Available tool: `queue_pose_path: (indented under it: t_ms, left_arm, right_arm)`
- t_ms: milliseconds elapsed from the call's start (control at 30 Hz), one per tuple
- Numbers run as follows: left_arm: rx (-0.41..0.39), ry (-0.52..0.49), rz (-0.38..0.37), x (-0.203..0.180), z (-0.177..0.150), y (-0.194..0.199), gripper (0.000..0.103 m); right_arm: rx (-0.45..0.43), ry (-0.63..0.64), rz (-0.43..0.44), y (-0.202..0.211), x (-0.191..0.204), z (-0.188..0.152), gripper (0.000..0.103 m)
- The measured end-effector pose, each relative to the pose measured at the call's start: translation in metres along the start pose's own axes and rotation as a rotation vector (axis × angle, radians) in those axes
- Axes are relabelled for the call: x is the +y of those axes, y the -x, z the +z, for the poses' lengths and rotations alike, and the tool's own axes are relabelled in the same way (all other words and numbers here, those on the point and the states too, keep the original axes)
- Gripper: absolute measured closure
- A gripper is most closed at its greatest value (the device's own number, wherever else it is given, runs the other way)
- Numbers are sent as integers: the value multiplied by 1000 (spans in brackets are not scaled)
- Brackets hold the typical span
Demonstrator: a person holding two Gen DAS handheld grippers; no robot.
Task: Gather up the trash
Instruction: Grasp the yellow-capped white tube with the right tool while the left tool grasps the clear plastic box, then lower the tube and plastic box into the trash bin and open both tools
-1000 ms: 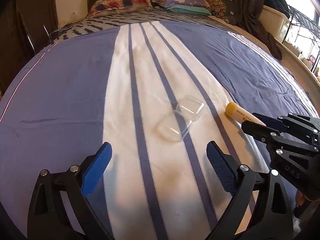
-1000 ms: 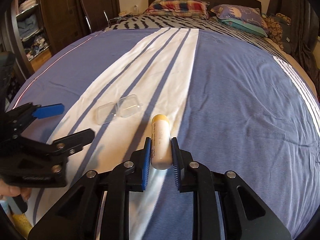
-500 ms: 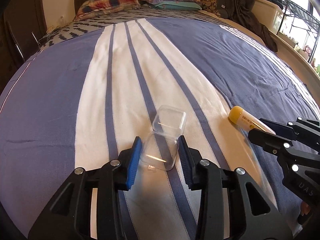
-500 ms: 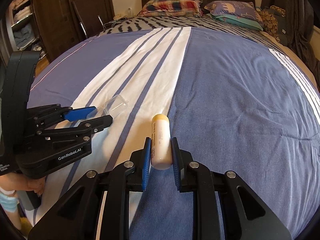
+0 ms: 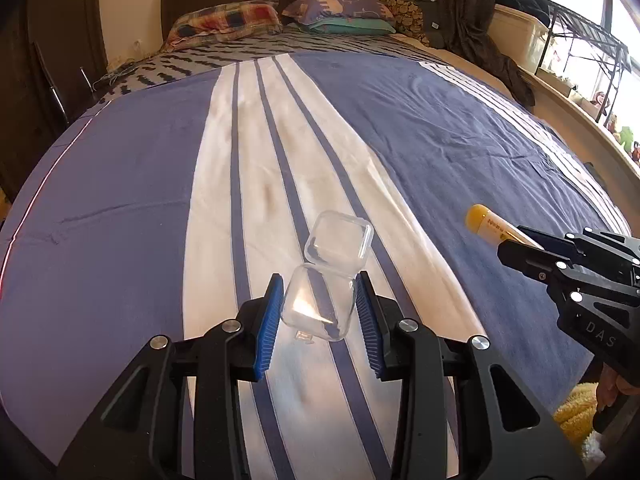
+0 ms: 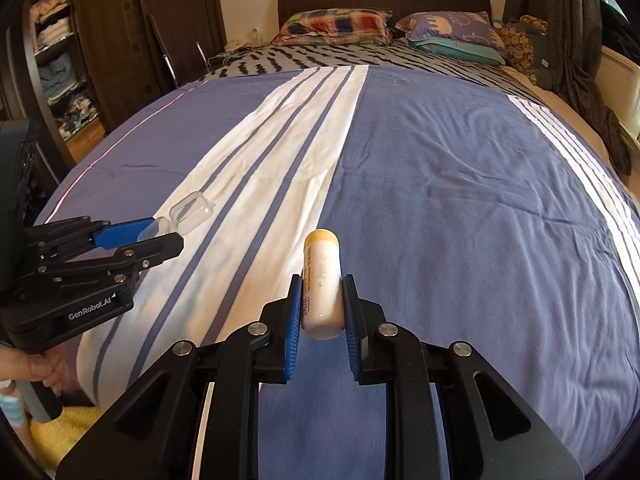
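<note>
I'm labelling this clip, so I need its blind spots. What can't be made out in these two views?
- Tube label: right wrist view, print too small to read.
- Clear box: right wrist view, mostly hidden behind the left gripper.
- Whether the box touches the bedspread: left wrist view, unclear.
- Any trash bin: in neither view.
- Right gripper: left wrist view, cut off by the edge.
</note>
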State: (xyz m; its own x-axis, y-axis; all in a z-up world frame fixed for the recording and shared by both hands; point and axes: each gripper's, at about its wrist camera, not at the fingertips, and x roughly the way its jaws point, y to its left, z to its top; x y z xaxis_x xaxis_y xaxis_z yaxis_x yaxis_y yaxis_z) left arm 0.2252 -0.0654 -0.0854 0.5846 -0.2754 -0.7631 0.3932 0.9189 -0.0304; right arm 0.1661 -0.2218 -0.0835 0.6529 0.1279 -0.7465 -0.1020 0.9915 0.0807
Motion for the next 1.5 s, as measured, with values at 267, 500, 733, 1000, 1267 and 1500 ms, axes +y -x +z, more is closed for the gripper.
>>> queue_pose_path:
  t_ms: [267, 500, 733, 1000, 1267, 1500]
  left_arm:
    - [-36, 5, -6, -25, -57, 63, 68]
    - [-34, -1, -25, -46, -115, 96, 68]
    - [20, 19, -74, -57, -180, 103, 68]
    - [133, 52, -83, -59, -243, 82, 68]
    - [257, 81, -83, -56, -287, 31, 68]
    - [341, 89, -71, -54, -319, -13, 68]
  right_arm:
    - [-23, 11, 7, 56, 13, -49, 82]
    - [-32, 30, 17, 90, 27, -100, 82]
    - [16, 34, 36, 99, 39, -155, 82]
    - [108, 52, 57, 82, 55, -218, 82]
    - [245, 31, 68, 34, 49, -261, 82]
    - [348, 24, 83, -6, 52, -287, 82]
